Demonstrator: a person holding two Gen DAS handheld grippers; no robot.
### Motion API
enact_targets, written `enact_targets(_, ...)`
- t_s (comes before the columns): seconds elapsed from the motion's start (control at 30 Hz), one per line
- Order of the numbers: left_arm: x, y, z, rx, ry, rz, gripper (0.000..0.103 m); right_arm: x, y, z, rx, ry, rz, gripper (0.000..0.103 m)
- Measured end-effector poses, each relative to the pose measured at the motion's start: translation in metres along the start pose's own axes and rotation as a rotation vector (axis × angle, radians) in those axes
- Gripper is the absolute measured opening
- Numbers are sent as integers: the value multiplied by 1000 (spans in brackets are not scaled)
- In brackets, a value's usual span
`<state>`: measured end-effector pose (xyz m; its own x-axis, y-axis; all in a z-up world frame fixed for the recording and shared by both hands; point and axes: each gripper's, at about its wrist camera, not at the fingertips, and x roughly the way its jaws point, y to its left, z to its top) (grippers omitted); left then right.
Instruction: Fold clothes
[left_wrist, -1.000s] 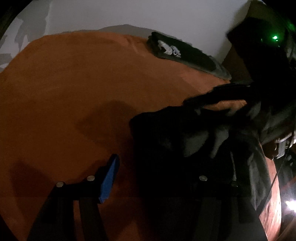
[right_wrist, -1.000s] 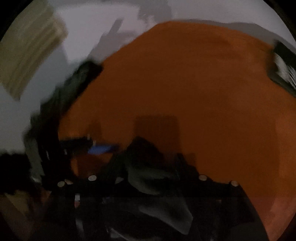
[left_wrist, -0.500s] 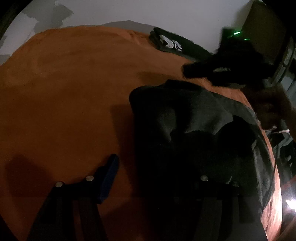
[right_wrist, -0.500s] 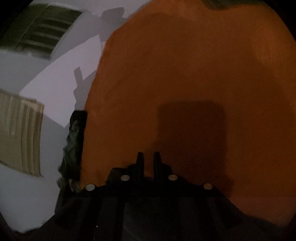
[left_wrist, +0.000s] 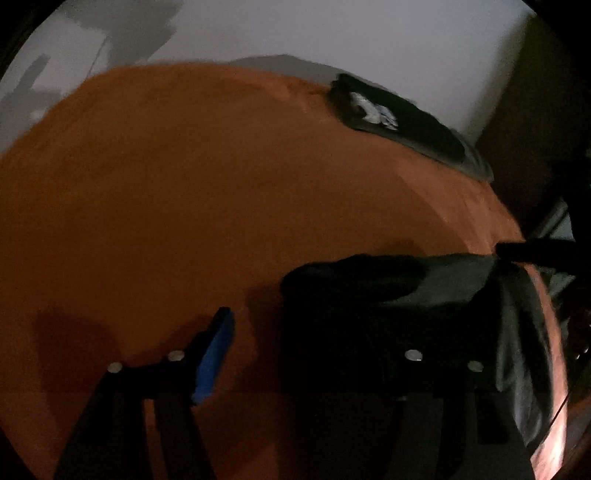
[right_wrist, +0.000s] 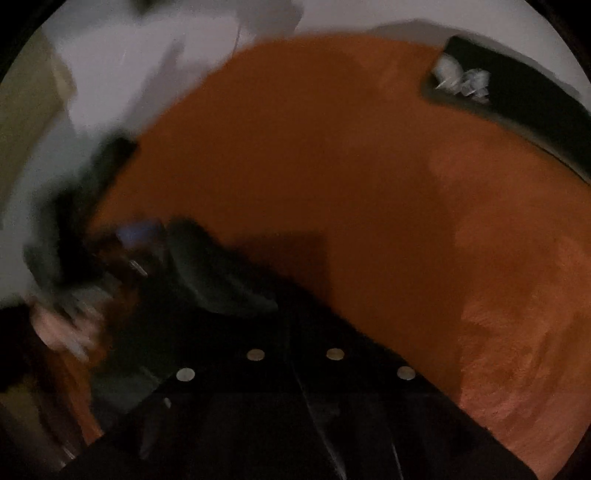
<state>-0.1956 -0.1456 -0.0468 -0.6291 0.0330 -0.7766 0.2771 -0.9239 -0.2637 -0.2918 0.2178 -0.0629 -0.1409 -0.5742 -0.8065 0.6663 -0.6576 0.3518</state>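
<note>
— What does my left wrist view show?
— I see my left gripper (left_wrist: 314, 332) spread wide, its blue-padded finger (left_wrist: 216, 356) bare over the orange blanket (left_wrist: 184, 203). The other finger is hidden under a dark garment (left_wrist: 388, 295) lying at the blanket's right edge. A folded black shirt with a white print (left_wrist: 399, 118) rests at the far edge, well apart.
— And my right wrist view?
— It is blurred. My right gripper (right_wrist: 295, 347) looks narrowed, with the dark garment (right_wrist: 221, 280) bunched around it; I cannot tell whether it grips cloth. The folded shirt (right_wrist: 517, 99) lies top right.
</note>
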Motion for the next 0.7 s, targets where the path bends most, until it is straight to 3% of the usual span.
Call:
enact_targets(0.1, 4, 12, 1, -78, 25, -26, 71, -8, -66, 4, 206, -16, 7, 0)
enact_targets(0.23, -24, 34, 23, -244, -37, -141, 69, -26, -95, -21, 276, -22, -17, 6)
enact_targets(0.27, -22, 33, 30, -223, -9, -146, 69, -36, -95, -32, 272, -41, -22, 14)
enact_targets(0.33, -16, 23, 38, -146, 34, -131, 69, -55, -93, -55, 264, -79, -34, 63)
enact_targets(0.37, -13, 15, 40, -99, 50, -120, 69, -65, -92, -66, 260, -98, -40, 66)
enact_targets(0.5, 2, -19, 32, 30, 83, -94, 65, -78, -92, -107, 375, -160, -29, 66)
enact_targets(0.53, 7, -25, 31, 40, 79, -82, 52, -69, -93, -110, 400, -151, -13, 66)
enact_targets(0.57, 12, -28, 31, 35, 80, -73, 47, -61, -93, -111, 406, -139, -15, 64)
enact_targets(0.6, 15, -30, 31, 23, 80, -62, 37, -53, -92, -111, 395, -125, -36, 49)
enact_targets(0.7, 9, -29, 27, -31, 46, -37, 21, -57, -93, -118, 437, -180, -62, 27)
